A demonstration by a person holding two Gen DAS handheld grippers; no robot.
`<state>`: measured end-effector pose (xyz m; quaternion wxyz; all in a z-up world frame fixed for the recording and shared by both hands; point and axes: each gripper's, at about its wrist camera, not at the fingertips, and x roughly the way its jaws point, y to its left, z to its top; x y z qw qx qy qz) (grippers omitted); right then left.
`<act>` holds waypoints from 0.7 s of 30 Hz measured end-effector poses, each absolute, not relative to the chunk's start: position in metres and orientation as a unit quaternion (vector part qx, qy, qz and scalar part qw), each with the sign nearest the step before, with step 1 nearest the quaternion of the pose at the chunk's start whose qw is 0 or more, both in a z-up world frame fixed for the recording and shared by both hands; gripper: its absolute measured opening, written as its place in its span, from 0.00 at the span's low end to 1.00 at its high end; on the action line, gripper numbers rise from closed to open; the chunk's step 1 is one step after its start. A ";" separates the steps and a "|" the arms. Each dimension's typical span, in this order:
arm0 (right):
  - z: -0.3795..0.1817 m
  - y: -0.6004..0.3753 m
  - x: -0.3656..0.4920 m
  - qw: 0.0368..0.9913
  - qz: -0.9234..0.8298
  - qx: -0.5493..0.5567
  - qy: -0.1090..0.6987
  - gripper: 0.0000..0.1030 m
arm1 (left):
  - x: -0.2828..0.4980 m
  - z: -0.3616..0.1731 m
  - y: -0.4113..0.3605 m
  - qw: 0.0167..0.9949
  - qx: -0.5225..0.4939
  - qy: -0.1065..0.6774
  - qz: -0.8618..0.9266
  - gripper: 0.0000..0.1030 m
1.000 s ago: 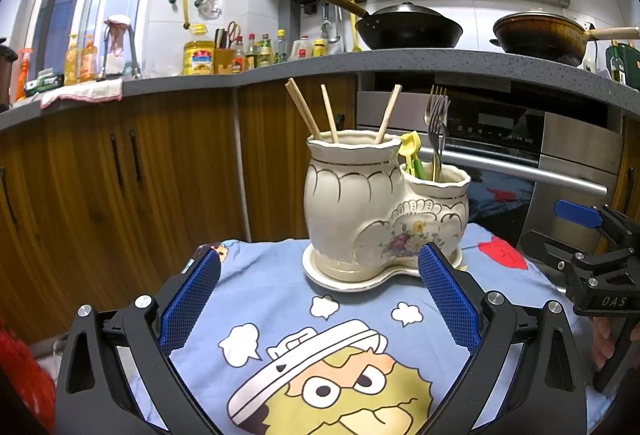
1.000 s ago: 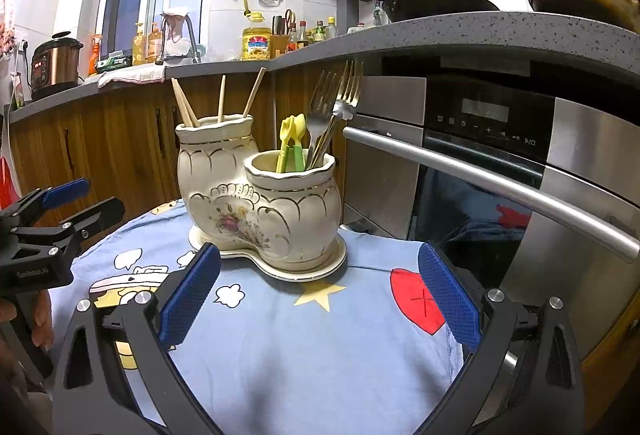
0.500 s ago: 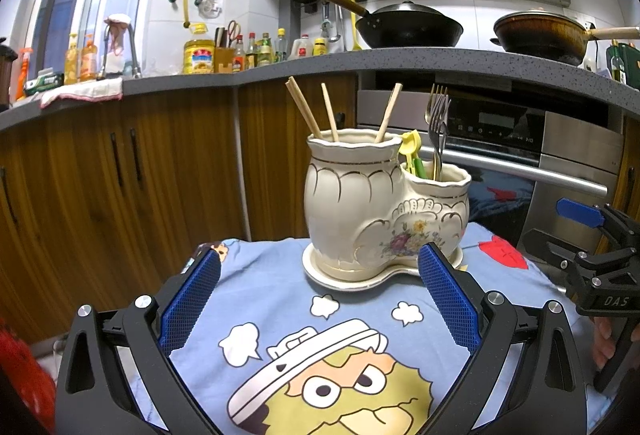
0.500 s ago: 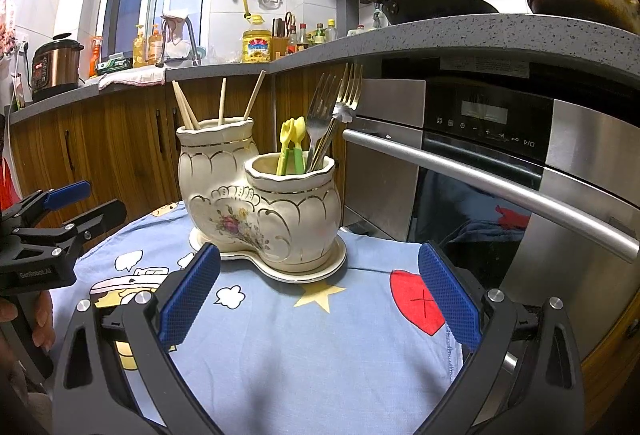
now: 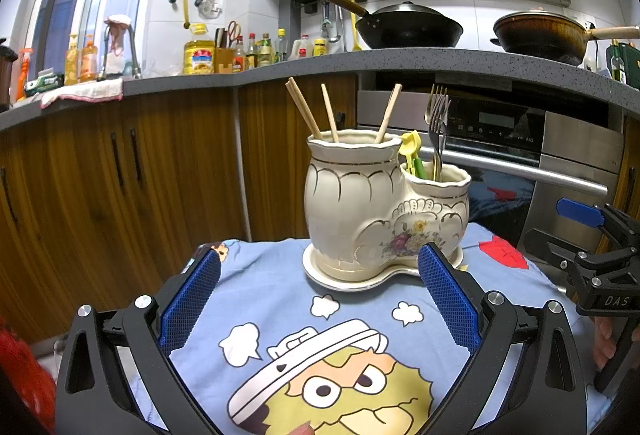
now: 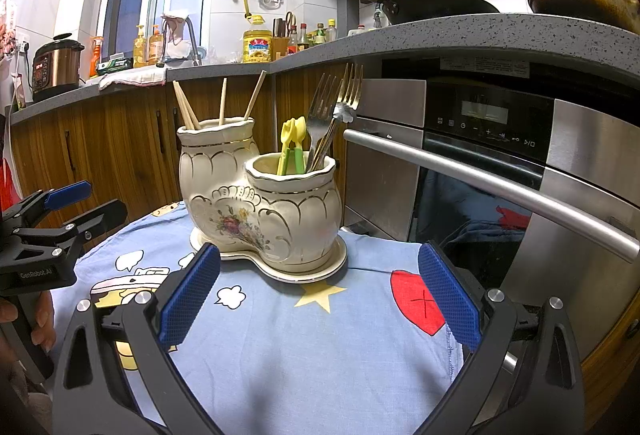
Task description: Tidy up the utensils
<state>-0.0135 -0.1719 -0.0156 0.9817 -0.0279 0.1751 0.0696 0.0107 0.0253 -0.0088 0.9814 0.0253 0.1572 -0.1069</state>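
Note:
A cream double-pot ceramic holder (image 5: 380, 207) stands on its saucer on the blue cartoon cloth (image 5: 280, 299); it also shows in the right wrist view (image 6: 256, 203). The taller pot holds several wooden chopsticks (image 5: 328, 113). The lower pot holds metal forks (image 6: 334, 111) and yellow-green plastic spoons (image 6: 292, 145). My left gripper (image 5: 318, 291) is open and empty, just in front of the holder. My right gripper (image 6: 318, 291) is open and empty, near the holder's low pot. Each gripper shows in the other's view, the right one (image 5: 576, 223) and the left one (image 6: 80, 201).
A steel oven with a long handle (image 6: 480, 175) stands close behind on the right. Wooden cabinets (image 5: 120, 175) run behind on the left. The counter above carries a wok (image 5: 408, 27), a pan (image 5: 544, 35) and bottles. The cloth's edge falls away at the left (image 5: 192, 263).

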 end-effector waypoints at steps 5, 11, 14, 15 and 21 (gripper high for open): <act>-0.016 -0.172 -0.014 0.982 0.069 -0.028 0.175 0.95 | 0.011 -0.009 0.026 0.981 0.025 0.158 -0.107 0.95; -0.016 -0.172 -0.013 0.982 0.069 -0.028 0.175 0.95 | 0.010 -0.009 0.026 0.982 0.025 0.157 -0.105 0.95; -0.016 -0.172 -0.014 0.982 0.069 -0.027 0.175 0.95 | 0.010 -0.010 0.028 0.982 0.023 0.157 -0.103 0.95; -0.016 -0.172 -0.014 0.982 0.069 -0.027 0.175 0.95 | 0.009 -0.010 0.028 0.982 0.023 0.157 -0.102 0.95; -0.016 -0.172 -0.014 0.982 0.069 -0.027 0.175 0.95 | 0.008 -0.010 0.031 0.982 0.022 0.158 -0.098 0.95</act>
